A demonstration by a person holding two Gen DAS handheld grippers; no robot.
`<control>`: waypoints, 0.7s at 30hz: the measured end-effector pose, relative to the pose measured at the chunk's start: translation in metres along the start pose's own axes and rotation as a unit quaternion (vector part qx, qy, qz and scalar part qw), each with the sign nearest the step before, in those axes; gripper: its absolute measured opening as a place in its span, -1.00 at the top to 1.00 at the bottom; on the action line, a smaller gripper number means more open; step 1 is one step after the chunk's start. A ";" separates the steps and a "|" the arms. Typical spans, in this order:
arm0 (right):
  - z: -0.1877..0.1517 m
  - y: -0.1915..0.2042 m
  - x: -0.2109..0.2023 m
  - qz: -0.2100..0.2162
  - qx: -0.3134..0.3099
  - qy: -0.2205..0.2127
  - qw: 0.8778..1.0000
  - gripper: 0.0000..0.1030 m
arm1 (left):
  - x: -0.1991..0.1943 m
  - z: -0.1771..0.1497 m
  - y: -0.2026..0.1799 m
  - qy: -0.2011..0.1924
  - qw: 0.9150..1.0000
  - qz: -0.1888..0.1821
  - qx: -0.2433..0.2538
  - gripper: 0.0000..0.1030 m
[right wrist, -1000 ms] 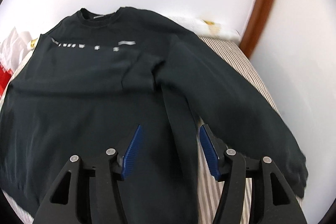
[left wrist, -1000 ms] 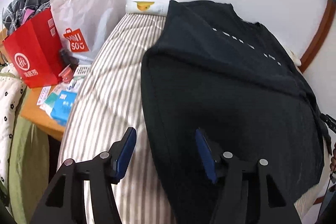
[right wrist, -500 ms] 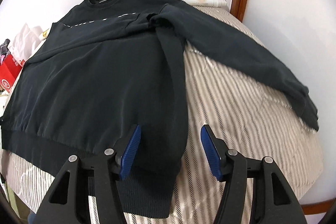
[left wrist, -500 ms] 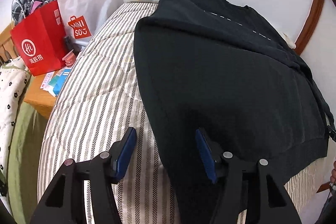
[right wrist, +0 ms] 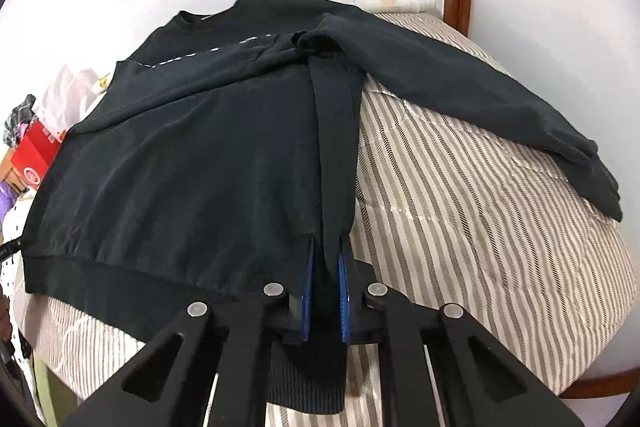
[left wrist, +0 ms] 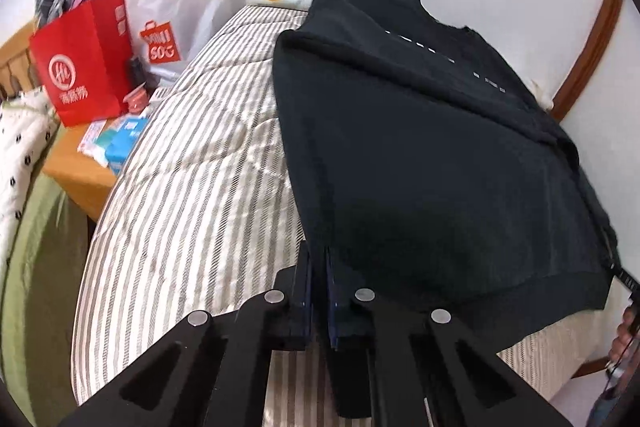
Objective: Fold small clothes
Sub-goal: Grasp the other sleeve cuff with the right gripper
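Sweatshirt [right wrist: 192,155] soft, limp, sure to sag: we have left gripper [left wrist: 318,267] and right gripper [right wrist: 325,259] just clamped on its hem corners.

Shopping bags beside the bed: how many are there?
2. A red paper bag stands on the bedside table; a white plastic bag leans behind it against the wall. Others may be hidden.

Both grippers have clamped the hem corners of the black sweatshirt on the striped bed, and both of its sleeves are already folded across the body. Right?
Not quite. In the right wrist view, one sleeve lies stretched out on the striped bed.
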State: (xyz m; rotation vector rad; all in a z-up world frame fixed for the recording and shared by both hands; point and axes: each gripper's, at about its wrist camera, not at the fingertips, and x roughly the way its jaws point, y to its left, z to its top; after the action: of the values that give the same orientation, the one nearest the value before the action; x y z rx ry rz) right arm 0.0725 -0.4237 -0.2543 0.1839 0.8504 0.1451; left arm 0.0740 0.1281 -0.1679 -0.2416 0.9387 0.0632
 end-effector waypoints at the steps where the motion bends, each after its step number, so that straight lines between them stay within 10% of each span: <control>1: -0.002 0.001 -0.004 0.002 -0.002 0.000 1.000 0.82 | -0.003 -0.002 0.001 0.001 1.000 0.000 -0.002 0.88; 17: -0.032 0.003 -0.019 -0.007 -0.030 0.027 0.999 0.66 | -0.029 -0.044 0.001 0.026 1.000 0.008 0.014 0.80; 21: -0.016 -0.014 -0.029 -0.030 -0.028 -0.012 0.999 0.21 | -0.034 -0.031 -0.004 0.017 1.000 0.003 0.014 0.25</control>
State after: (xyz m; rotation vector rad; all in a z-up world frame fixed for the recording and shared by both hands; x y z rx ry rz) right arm 0.0421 -0.4416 -0.2463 0.1071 0.8269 0.1109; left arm 0.0301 0.1184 -0.1578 -0.2154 0.9739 0.0518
